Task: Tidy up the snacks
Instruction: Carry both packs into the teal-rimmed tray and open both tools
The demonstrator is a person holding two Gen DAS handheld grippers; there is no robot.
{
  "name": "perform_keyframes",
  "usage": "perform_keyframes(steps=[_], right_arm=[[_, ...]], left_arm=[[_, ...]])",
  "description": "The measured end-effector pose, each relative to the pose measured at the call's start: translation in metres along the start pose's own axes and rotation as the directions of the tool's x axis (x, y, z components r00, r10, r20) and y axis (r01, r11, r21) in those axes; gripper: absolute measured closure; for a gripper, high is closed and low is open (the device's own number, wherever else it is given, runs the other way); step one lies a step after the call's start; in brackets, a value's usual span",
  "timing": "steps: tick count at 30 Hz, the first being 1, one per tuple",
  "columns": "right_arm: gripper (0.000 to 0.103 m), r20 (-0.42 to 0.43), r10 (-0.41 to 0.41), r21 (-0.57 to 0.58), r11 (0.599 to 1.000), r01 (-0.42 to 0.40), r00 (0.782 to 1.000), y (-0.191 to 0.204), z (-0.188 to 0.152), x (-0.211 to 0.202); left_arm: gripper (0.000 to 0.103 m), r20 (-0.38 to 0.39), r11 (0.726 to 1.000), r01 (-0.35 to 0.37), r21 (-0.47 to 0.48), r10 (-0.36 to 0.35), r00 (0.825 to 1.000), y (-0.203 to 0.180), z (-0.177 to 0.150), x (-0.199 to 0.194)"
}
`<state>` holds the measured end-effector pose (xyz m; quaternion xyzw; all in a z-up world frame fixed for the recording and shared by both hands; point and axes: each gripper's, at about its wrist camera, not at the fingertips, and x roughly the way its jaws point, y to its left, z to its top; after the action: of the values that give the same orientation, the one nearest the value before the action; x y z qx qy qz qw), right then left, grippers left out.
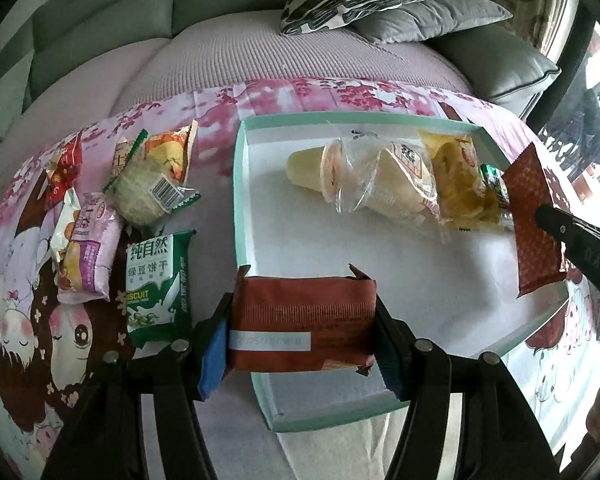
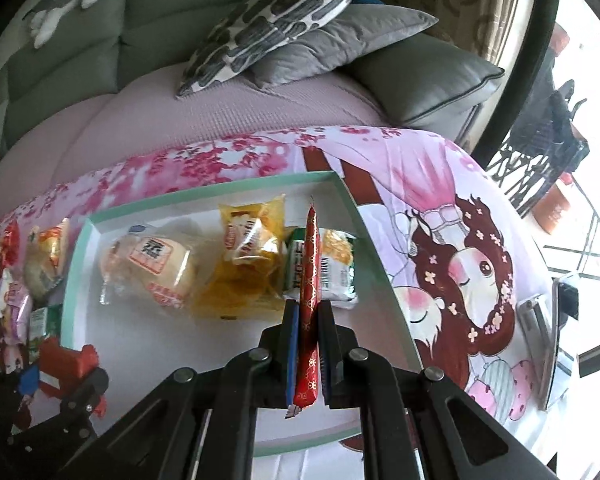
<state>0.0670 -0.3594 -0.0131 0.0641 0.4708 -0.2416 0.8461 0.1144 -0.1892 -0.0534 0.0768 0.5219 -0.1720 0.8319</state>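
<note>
Over the near edge of the mint-rimmed tray [image 1: 240, 200], my left gripper [image 1: 302, 328] clamps a brown snack packet [image 1: 300, 320], while my right gripper [image 2: 309, 344] pinches a thin red patterned packet [image 2: 311, 280] above the tray's right side.

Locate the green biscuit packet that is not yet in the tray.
In the left wrist view, the green biscuit packet lies on the cartoon cloth just left of the tray, below the barcoded clear-wrapped snack and beside the purple packet.
</note>
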Motion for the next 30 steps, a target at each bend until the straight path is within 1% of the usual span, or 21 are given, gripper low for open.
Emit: perform_keyframes(steps=[6, 10, 19, 24, 27, 30], right_arm=[[0.093, -0.002, -0.049, -0.014, 0.999, 0.049, 0.999, -0.001, -0.001, 0.004], [0.093, -0.012, -0.055, -0.011, 0.998, 0.055, 0.998, -0.002, -0.002, 0.007], [0.093, -0.023, -0.057, -0.039, 0.998, 0.056, 0.998, 0.006, -0.004, 0.01], [0.091, -0.03, -0.027, -0.045, 0.999, 0.025, 0.999, 0.012, -0.006, 0.011], [0.09, -0.036, -0.015, -0.055, 0.998, 0.013, 0.999, 0.017, -0.007, 0.012], [0.087, -0.054, 0.034, -0.041, 0.998, -0.037, 0.998, 0.019, -0.009, 0.013]], left_arm=[[0.039, 0.011, 1.0, 0.004, -0.007, -0.004, 1.0, -0.001, -0.001, -0.003], [0.039, 0.022, 1.0, 0.009, 0.005, -0.01, 1.0, -0.003, -0.001, -0.006], [0.038, -0.009, 1.0, 0.009, 0.028, -0.008, 1.0, -0.01, -0.003, 0.001], [0.037, -0.017, 0.999, -0.003, 0.048, 0.004, 1.0, -0.013, -0.005, 0.004], [0.032, -0.026, 0.999, 0.005, 0.054, -0.003, 1.0, -0.015, -0.006, 0.005], [0.031, -0.028, 0.999, 0.007, 0.054, -0.006, 1.0, -0.015, -0.006, 0.005]])
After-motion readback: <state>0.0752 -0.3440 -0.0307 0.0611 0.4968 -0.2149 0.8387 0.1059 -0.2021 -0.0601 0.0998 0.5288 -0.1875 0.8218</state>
